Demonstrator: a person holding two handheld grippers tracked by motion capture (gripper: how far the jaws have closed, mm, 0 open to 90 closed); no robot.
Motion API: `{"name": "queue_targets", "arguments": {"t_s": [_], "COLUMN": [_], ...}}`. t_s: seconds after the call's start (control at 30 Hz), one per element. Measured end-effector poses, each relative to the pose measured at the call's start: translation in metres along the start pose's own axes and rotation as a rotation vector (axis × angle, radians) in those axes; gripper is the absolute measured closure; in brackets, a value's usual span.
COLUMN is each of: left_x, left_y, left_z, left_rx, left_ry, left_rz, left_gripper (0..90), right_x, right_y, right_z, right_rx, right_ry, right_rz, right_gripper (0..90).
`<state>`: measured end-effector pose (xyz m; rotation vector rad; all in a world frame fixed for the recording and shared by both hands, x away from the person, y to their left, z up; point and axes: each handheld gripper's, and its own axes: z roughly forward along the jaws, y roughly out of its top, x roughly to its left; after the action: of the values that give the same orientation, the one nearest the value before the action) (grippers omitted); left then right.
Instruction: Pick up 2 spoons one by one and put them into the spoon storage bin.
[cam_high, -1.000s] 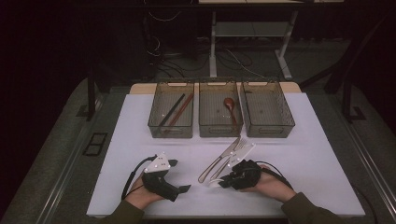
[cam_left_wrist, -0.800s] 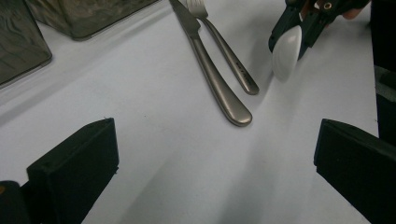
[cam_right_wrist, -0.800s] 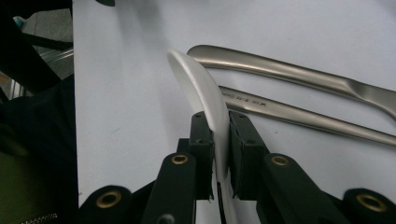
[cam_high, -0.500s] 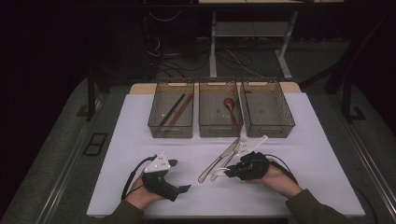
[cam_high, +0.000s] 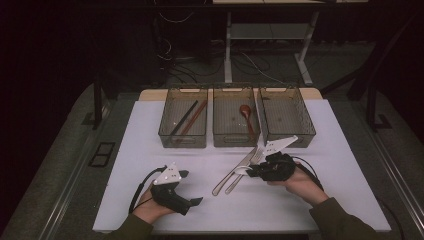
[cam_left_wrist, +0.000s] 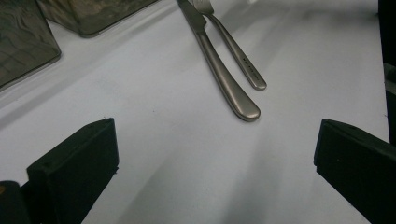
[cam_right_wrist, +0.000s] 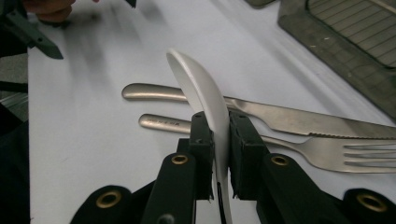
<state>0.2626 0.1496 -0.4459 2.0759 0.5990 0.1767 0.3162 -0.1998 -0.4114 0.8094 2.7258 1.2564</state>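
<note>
Right tongs (cam_right_wrist: 217, 140) pinching a white spoon (cam_right_wrist: 201, 91) edge-on, both pads tight on its sides, bowl sticking out past the tips and off the counter (cam_high: 340, 165). In the high view the right tongs (cam_high: 255, 171) sit just right of the cutlery pair, the white spoon (cam_high: 242, 170) poking toward the left over the fork, hand behind it on the right side of the white sheet. Steel knife (cam_right_wrist: 289, 116) and fork (cam_right_wrist: 327, 151) lie flat side by side under and past the spoon, handles pointing the same way, nearly touching; same pair in the left gripper view, knife (cam_left_wrist: 219, 70) the longer handle, fork (cam_left_wrist: 238, 56) beside it. Left tongs (cam_left_wrist: 210, 154) spread wide, nothing between them, bare sheet under the gap, resting low at the front left of the counter (cam_high: 192, 202), well apart from the cutlery. Three dark bins in a row at the back: left bin (cam_high: 165, 130) has dark and reddish chopsticks (cam_high: 187, 120) lying diagonally, middle bin (cam_high: 220, 137) a reddish-brown spoon (cam_high: 246, 114), right bin (cam_high: 307, 127) closest to the right hand
</note>
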Motion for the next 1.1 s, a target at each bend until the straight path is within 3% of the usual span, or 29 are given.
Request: {"name": "queue_targets", "arguments": {"t_s": [0.7,1.1], "left_x": [-0.002,-0.003], "left_y": [0.001,0.001], "left_z": [0.001,0.001], "left_rx": [0.003,0.002], "left_ry": [-0.004,-0.005], "left_rz": [0.003,0.001], "left_gripper": [0.0,0.0], "right_x": [-0.022,-0.034], "right_y": [0.019,0.05], "right_z": [-0.01,-0.009], "right_rx": [-0.044,-0.084], "right_ry": [-0.084,-0.11], "right_rz": [0.066,0.057], "right_gripper": [80.3,80.5]}}
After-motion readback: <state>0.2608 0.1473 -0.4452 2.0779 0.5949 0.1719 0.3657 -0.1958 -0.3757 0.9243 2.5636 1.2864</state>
